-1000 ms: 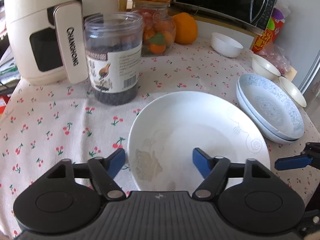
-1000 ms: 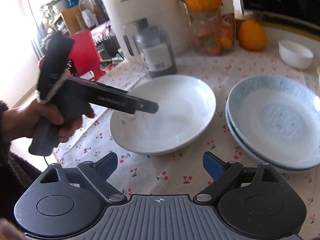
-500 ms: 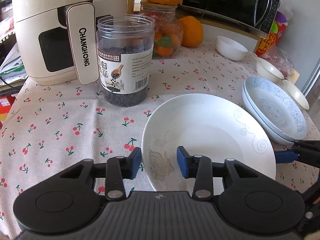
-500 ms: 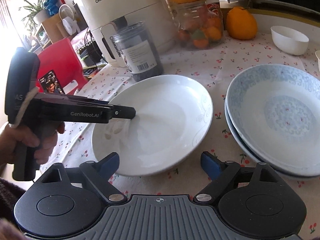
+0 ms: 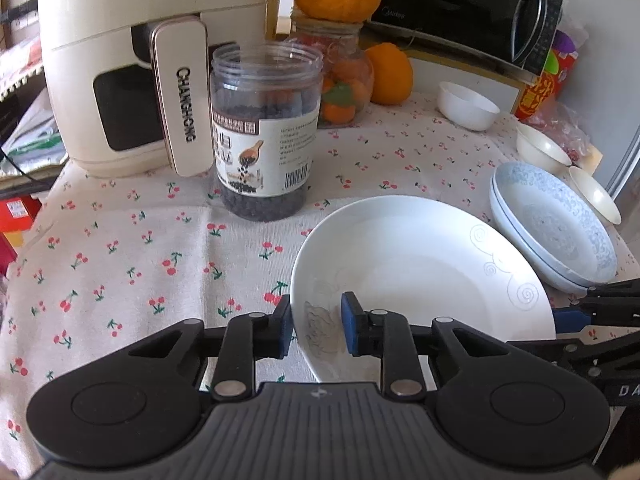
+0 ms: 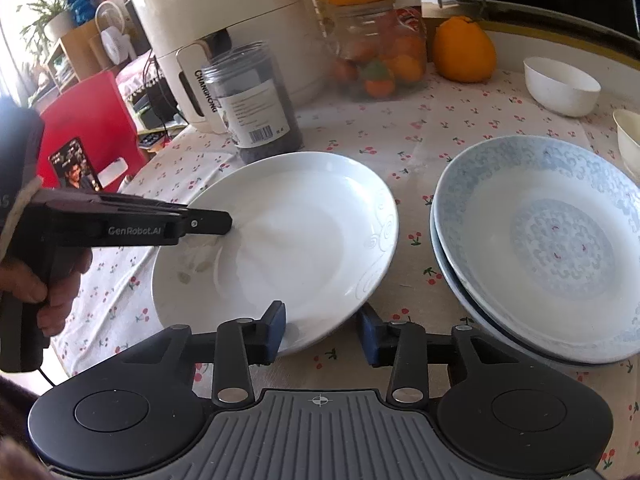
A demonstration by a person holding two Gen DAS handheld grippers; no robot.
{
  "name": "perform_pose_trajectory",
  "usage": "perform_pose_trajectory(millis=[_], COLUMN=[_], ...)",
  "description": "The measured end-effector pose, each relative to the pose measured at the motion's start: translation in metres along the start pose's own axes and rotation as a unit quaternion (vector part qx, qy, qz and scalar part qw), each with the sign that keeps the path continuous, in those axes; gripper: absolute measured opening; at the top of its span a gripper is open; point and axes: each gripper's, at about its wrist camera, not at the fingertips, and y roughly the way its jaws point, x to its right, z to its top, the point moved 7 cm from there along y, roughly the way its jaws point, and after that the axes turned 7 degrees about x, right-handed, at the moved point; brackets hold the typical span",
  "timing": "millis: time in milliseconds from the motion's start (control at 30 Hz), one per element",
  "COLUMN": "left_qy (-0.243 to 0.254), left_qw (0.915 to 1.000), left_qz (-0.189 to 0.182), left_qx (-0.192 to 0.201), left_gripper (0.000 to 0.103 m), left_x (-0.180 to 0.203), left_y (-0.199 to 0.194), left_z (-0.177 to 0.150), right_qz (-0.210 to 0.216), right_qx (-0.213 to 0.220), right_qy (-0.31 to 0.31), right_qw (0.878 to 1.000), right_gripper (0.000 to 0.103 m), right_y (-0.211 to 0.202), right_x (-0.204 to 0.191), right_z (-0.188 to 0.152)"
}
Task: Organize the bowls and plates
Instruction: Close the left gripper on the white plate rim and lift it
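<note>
Jaws of the left gripper [image 5: 316, 326], wide a second ago, are closing across the near rim of the white plate [image 5: 420, 280] on the tablecloth [image 5: 120, 248], while the right gripper [image 6: 322, 330] likewise narrows over the opposite rim beside the blue plates [image 6: 540, 248], so a two-handed lift looks imminent.

A white plate [image 6: 288, 232] sits on the cherry-print cloth [image 5: 120, 248], empty. Just beside it rest two stacked blue-patterned plates [image 6: 552, 240]. Small white bowls [image 5: 468, 110] stand behind.

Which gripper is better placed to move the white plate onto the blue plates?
Right, probably. Both grippers straddle the white plate's rim, jaws closing, but the right gripper is on the side beside the blue plates; the left gripper is at the far edge.
</note>
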Motion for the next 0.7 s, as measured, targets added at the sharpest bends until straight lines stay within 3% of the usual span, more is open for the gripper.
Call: perform_pose_trajectory(millis=[700], left_qy=[-0.021], left_qw=[0.9975], left_qz=[-0.023], left_qx=[0.064], left_gripper=[0.021], left_x=[0.016], left_y=[-0.022], left_z=[0.033], right_qz=[0.007], right_qx=[0.050], right_qy=[0.020], right_qw=[0.999], right_gripper=[0.036], right_y=[-0.029], right_x=[0.013], right_z=[0.038])
